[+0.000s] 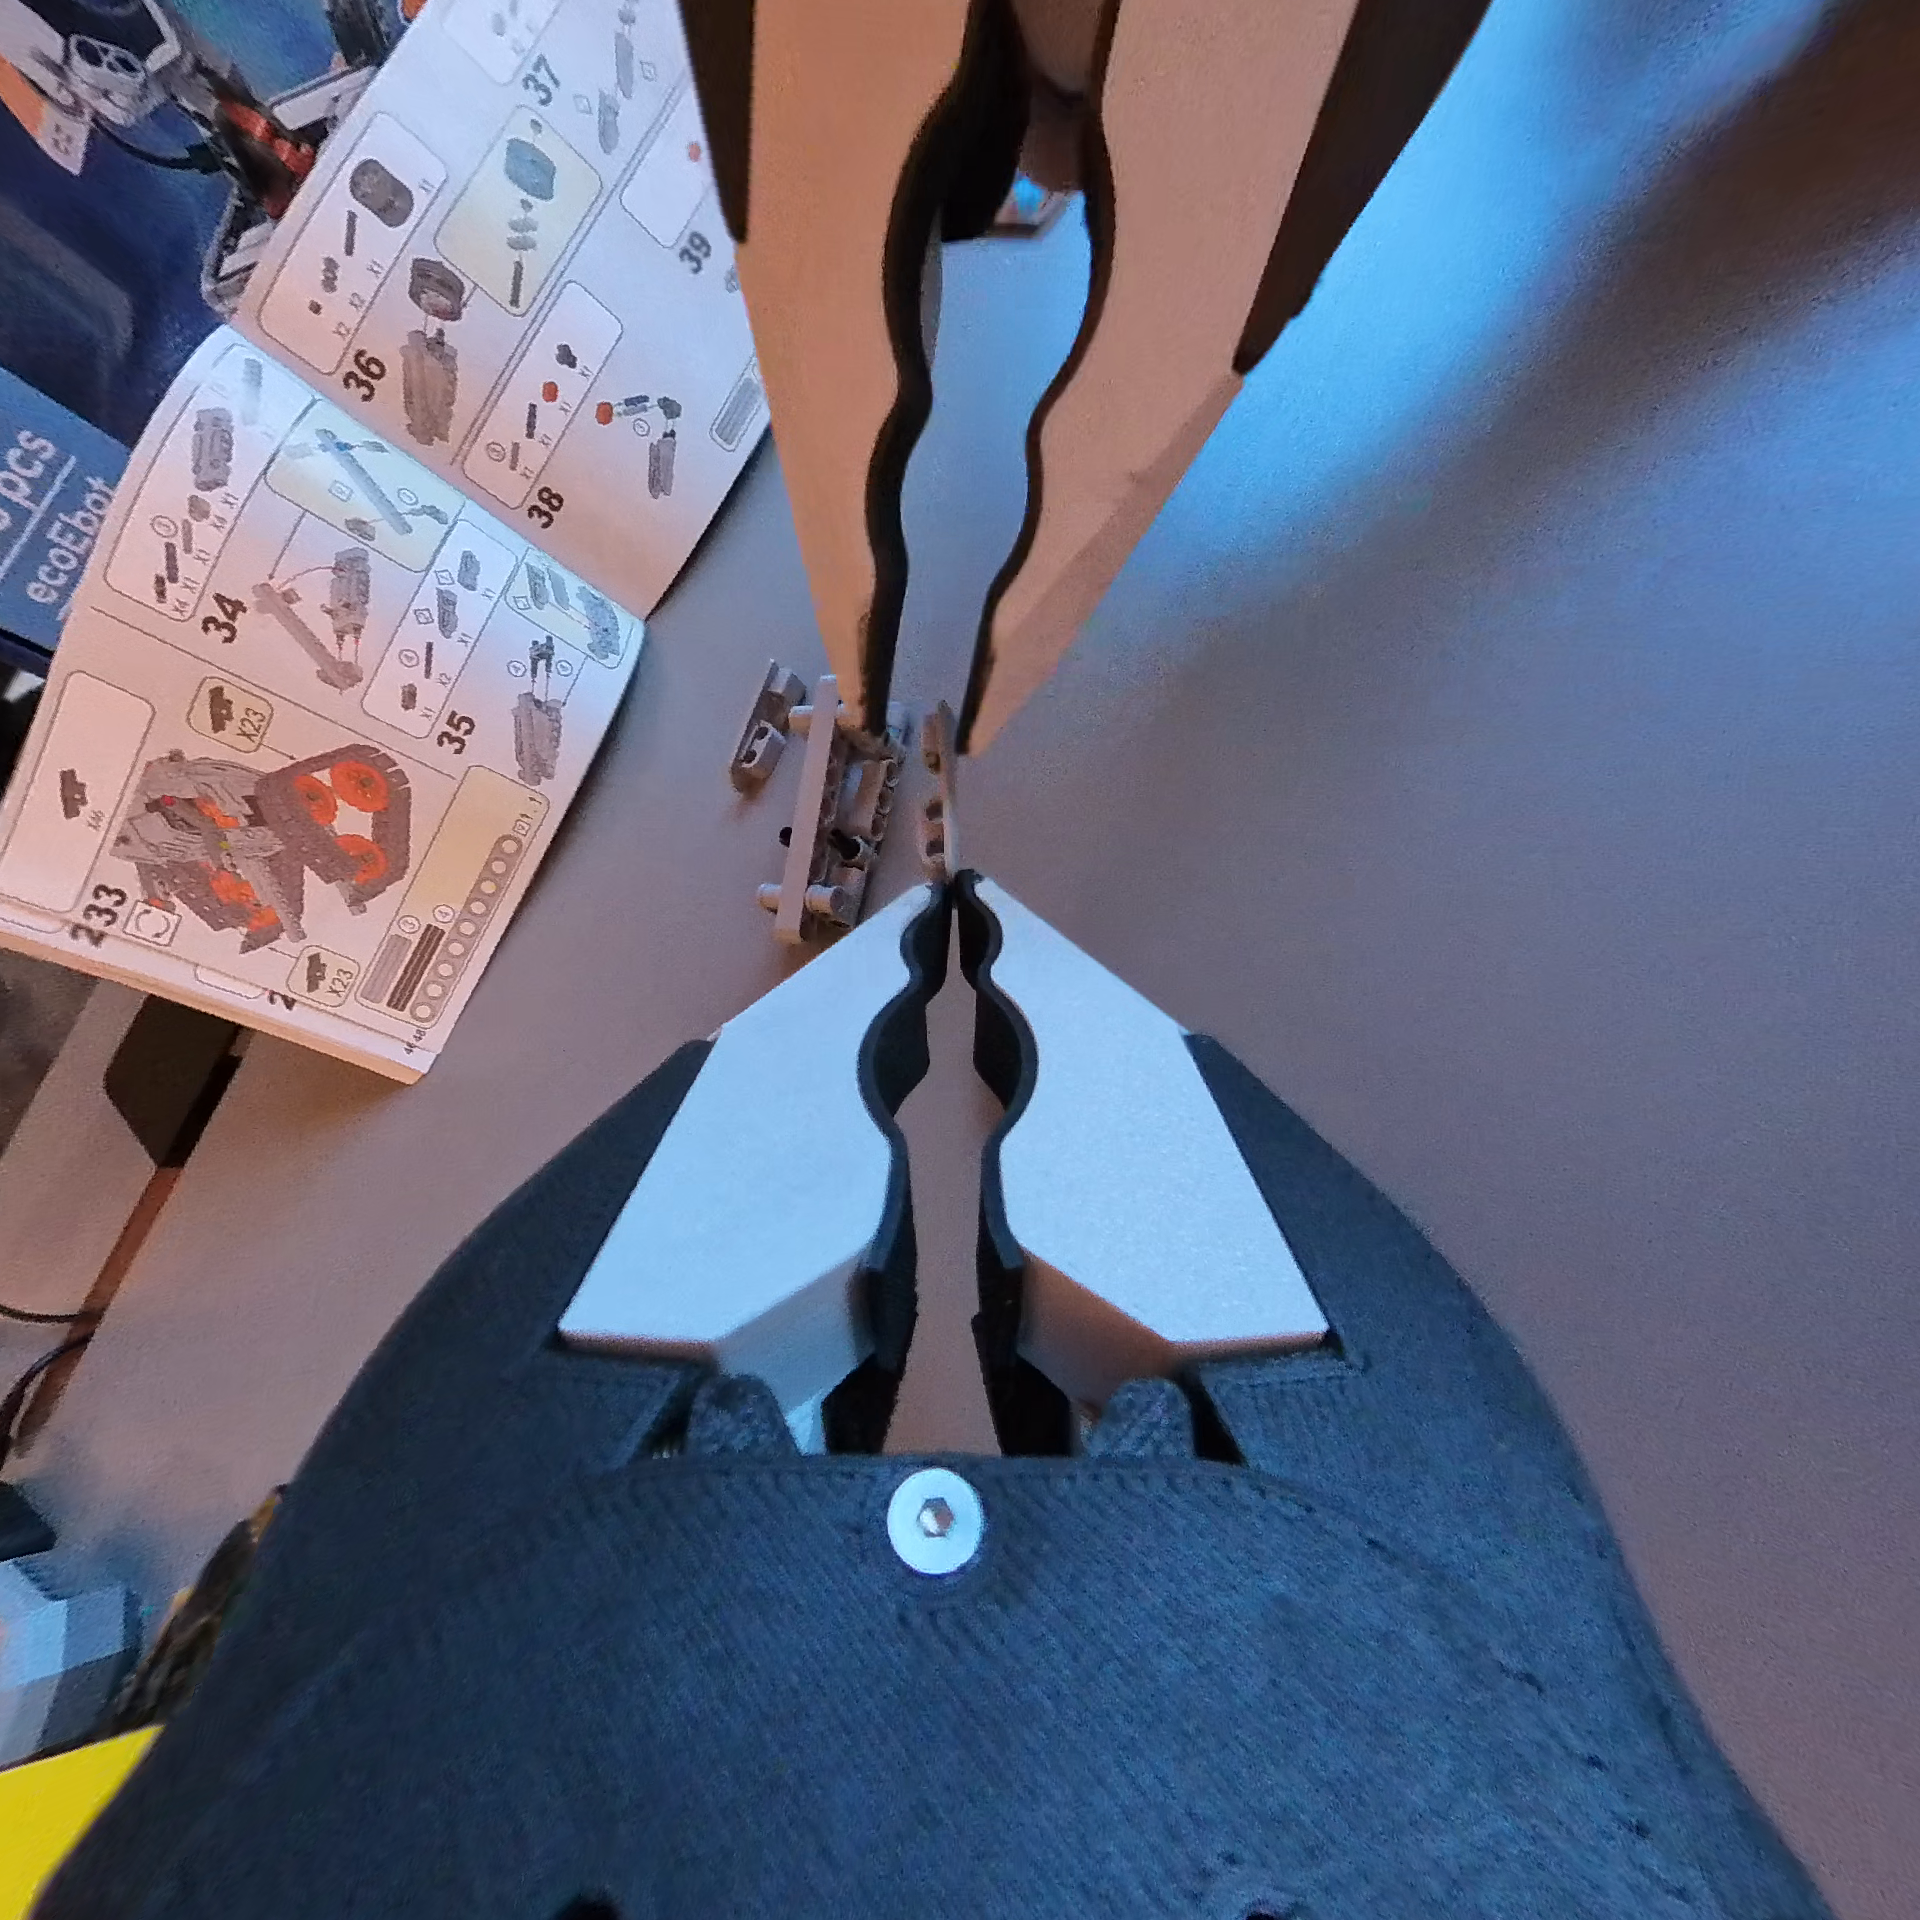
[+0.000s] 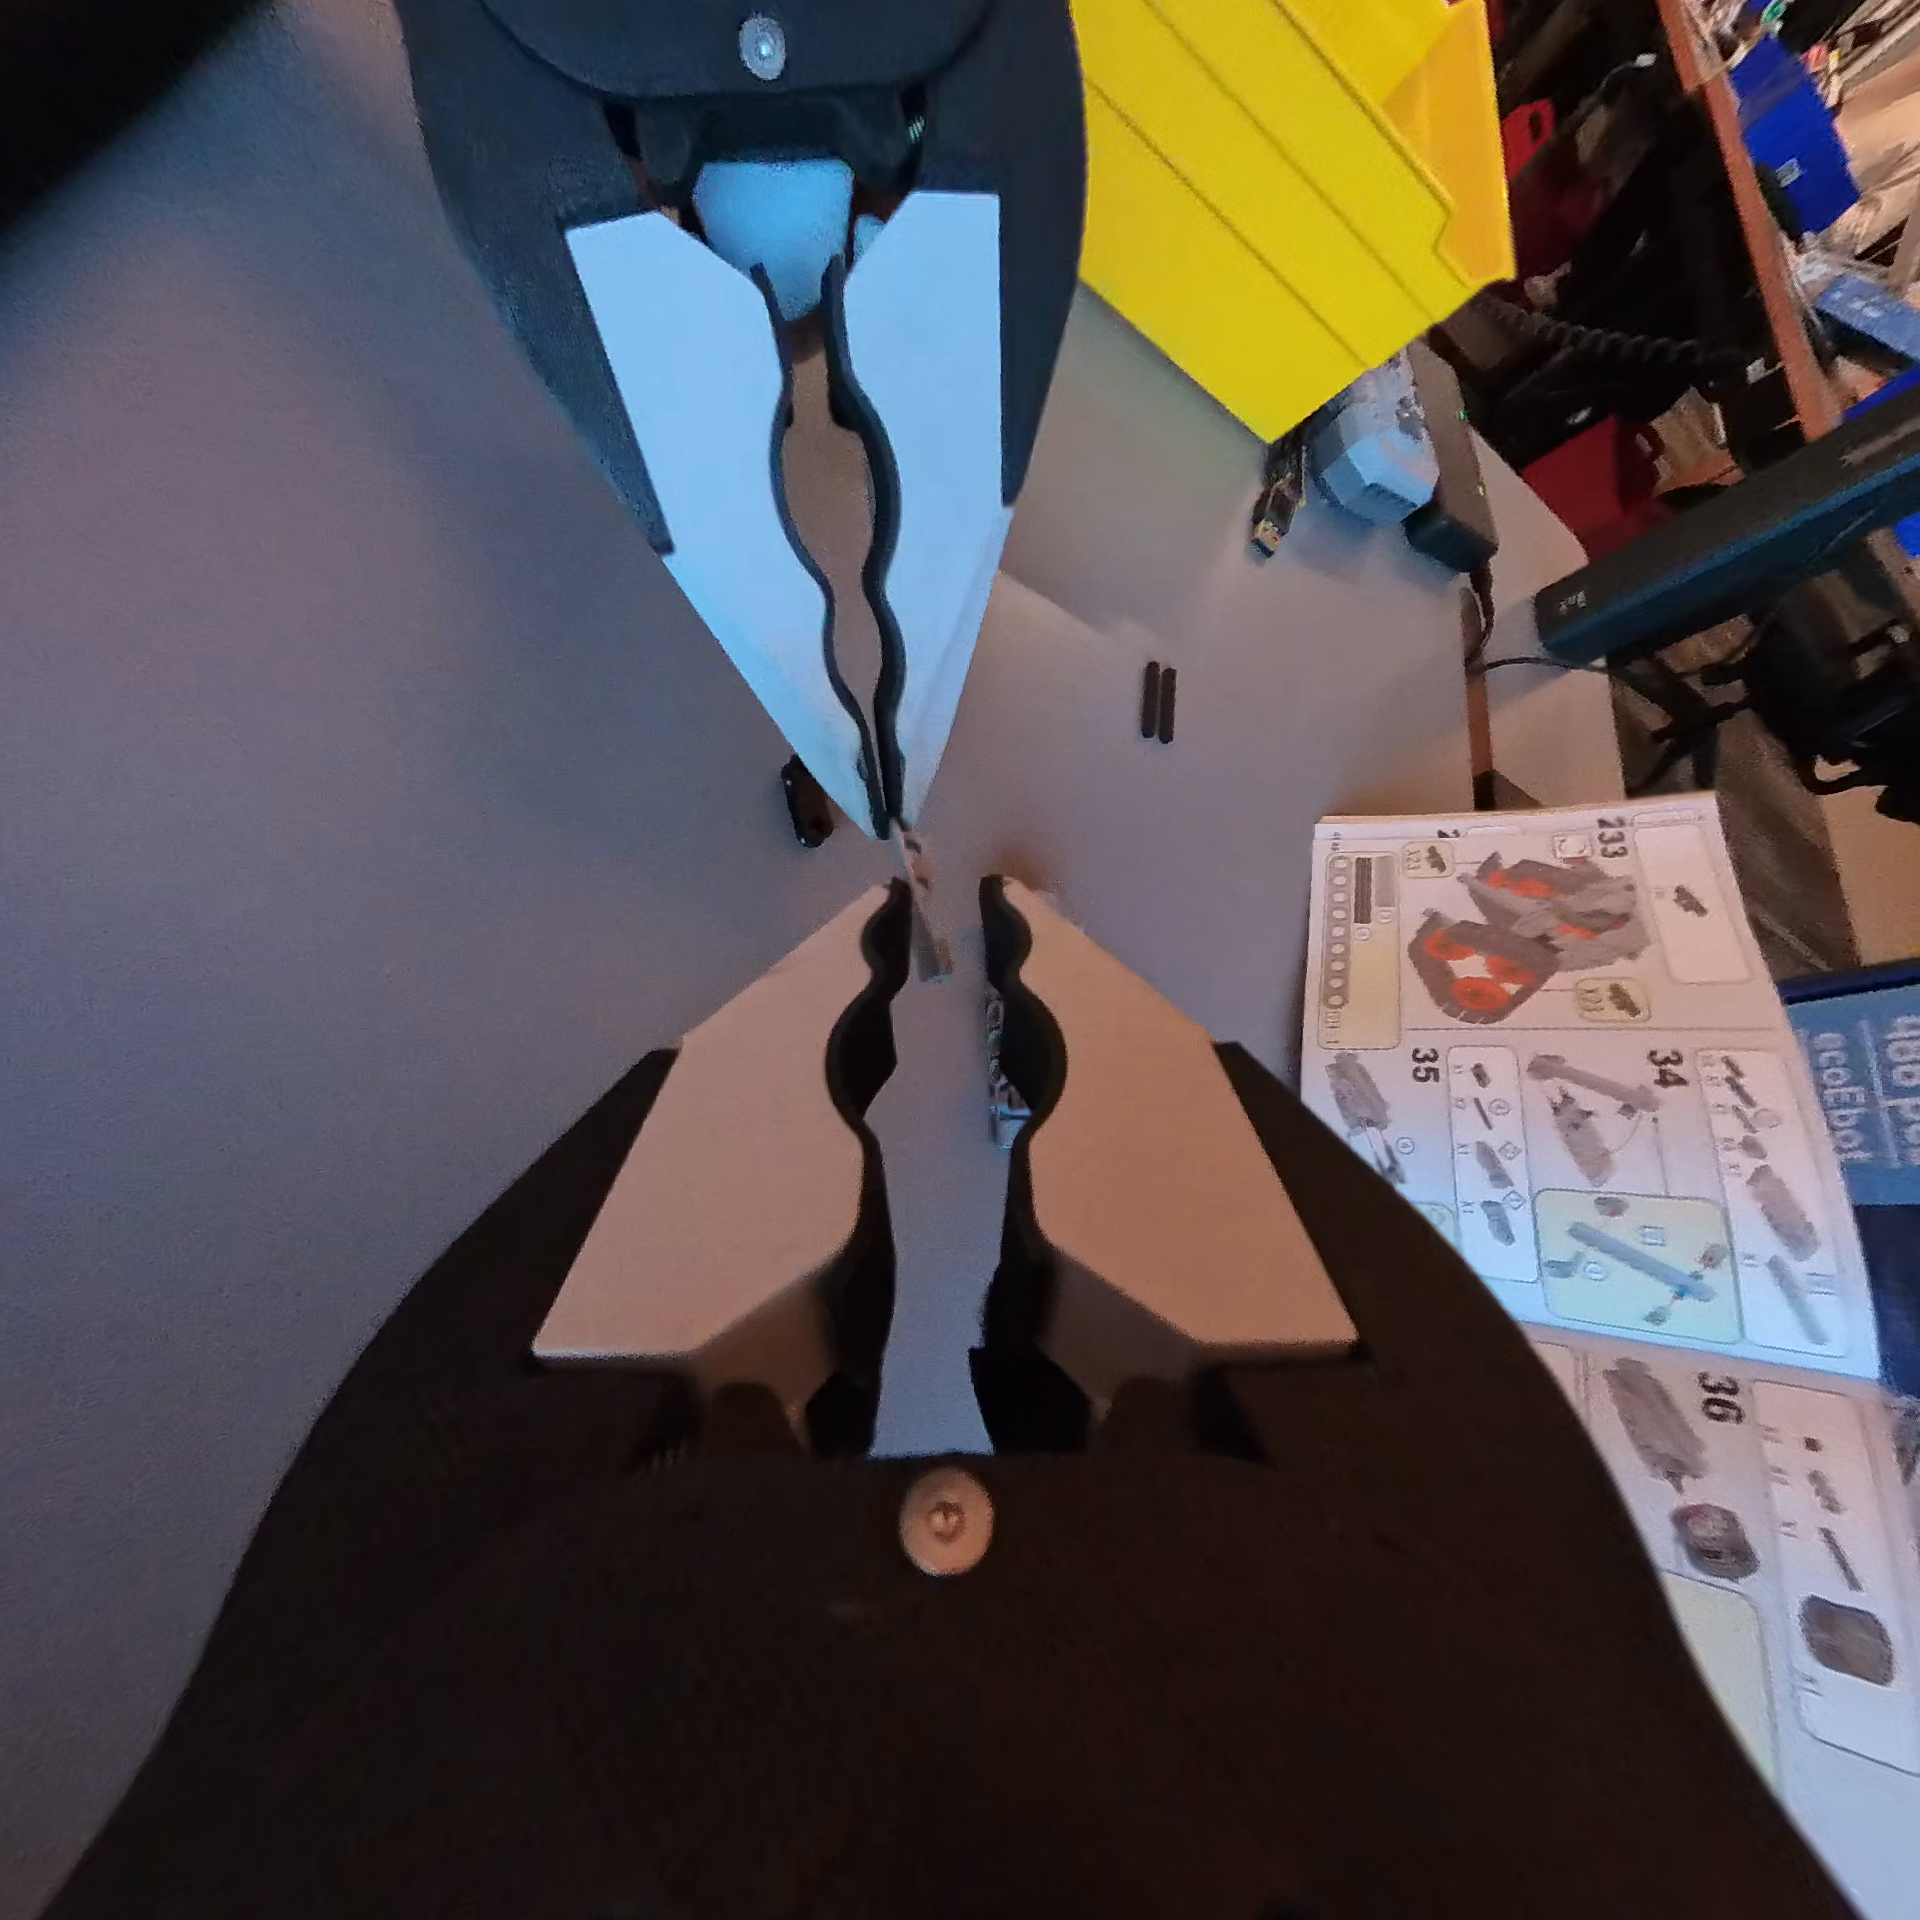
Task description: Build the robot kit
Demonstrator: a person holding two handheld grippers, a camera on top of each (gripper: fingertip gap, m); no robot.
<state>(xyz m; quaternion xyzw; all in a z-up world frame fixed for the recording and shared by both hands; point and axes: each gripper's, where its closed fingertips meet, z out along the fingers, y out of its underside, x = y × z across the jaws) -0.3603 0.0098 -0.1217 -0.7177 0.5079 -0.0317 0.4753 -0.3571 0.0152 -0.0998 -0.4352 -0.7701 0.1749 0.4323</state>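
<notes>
Left gripper: fingers clenched on one end of a thin grey beam, which stands edge-on above the grey table. The beam is the reference landmark for all positions below.

Right gripper: fingers released, with a clear gap between them. The free end of the beam lies in that gap, close to the left-hand finger of the right wrist view; contact cannot be determined. In the left wrist view the right gripper descends from the top of the frame, its fingertips level with the far end of the beam.

Just beside the beam, on the table, lies a grey brick assembly with black pins. Further out on the same side is an open instruction booklet, with a blue box beyond it.

In the right wrist view, past the beam end held by the left gripper, two small black pins lie side by side on the table. A yellow bin stands beyond them.
</notes>
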